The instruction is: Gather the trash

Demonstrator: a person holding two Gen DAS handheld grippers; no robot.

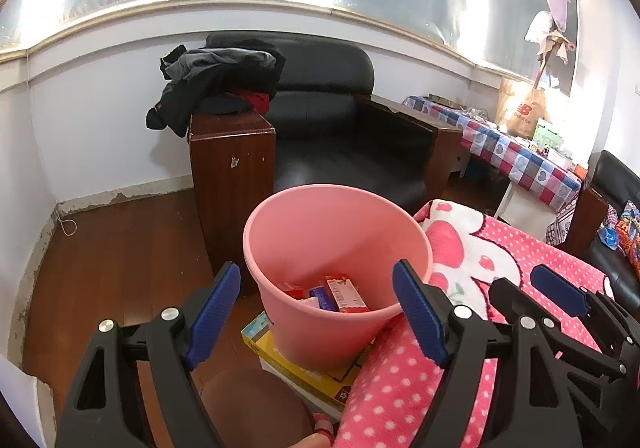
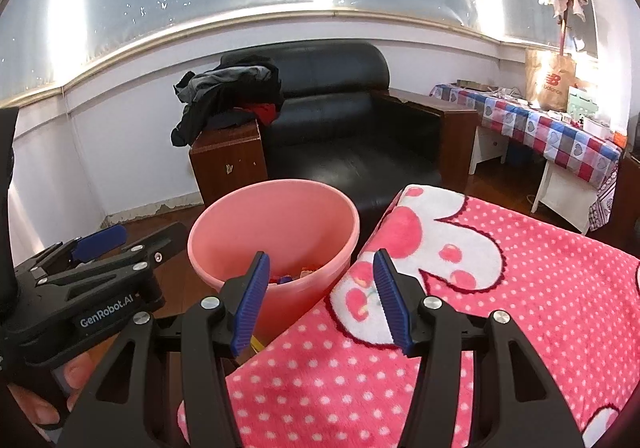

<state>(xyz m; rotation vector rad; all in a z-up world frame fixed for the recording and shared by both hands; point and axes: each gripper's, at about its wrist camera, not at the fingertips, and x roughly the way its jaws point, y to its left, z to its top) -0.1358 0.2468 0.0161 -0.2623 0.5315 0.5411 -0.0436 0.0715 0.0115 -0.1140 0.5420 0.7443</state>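
A pink bin stands on a yellow box beside a table under a pink dotted blanket. Red and blue packets lie in the bin. My left gripper is open and empty, close above the bin's near rim. My right gripper is open and empty, over the blanket's edge next to the bin. The right gripper also shows at the right of the left wrist view, and the left gripper at the left of the right wrist view.
A black leather armchair with wooden sides stands behind the bin, with dark clothes piled on its left arm. A table with a checked cloth and a paper bag is at the right. The floor is brown wood.
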